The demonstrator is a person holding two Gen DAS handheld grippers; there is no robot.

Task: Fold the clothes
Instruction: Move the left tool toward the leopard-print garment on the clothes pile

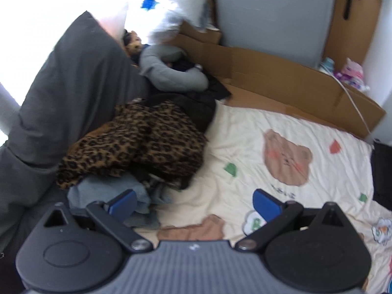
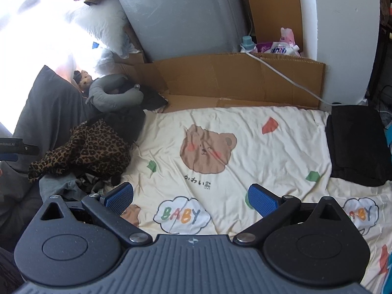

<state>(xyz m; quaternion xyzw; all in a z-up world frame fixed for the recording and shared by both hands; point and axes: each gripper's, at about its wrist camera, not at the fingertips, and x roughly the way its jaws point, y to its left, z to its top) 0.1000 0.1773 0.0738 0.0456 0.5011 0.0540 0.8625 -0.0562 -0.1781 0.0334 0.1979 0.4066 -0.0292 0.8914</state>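
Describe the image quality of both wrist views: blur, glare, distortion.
Left wrist view: motion-blurred throughout, the leopard-print garment and bear sheet smeared; the window area at upper left blown out white. Right wrist view: sharp, the sheet's print and cardboard edges crisp, though the upper left is likewise overexposed. Both: strong fisheye bending at the edges, dark vignette corners, each open hand-held gripper filling the bottom.
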